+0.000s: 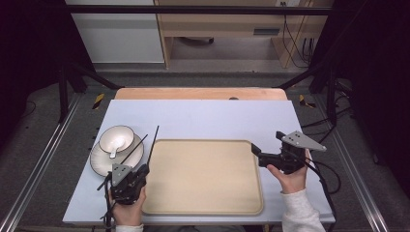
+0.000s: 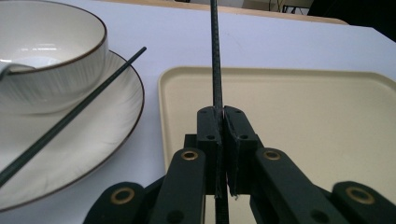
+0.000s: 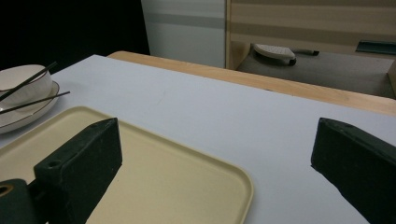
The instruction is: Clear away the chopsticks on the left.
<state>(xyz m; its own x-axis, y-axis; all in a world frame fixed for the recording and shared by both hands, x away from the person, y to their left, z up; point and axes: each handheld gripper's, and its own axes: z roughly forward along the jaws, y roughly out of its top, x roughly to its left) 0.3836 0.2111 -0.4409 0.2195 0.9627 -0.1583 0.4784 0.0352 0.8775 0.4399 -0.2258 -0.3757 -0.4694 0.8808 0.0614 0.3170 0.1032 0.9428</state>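
My left gripper [image 1: 144, 170] sits at the tray's left edge, shut on the lower end of a thin black chopstick [image 1: 153, 144] that points away over the table. In the left gripper view the jaws [image 2: 223, 119] pinch this chopstick [image 2: 215, 60]. A second chopstick [image 2: 79, 109] lies across the white plate [image 2: 109, 135], leaning on the white bowl [image 2: 51, 60]. A white spoon [image 1: 114, 146] rests in the bowl [image 1: 116, 137]. My right gripper [image 1: 267, 143] hovers open over the right edge of the beige tray [image 1: 203, 193], nothing between its jaws [image 3: 215, 154].
The white table top [image 1: 203, 118] runs back to a wooden edge [image 1: 200, 93]. The bowl and plate [image 1: 102, 164] stand left of the tray. Beyond the table are a metal frame and wooden furniture [image 1: 222, 24].
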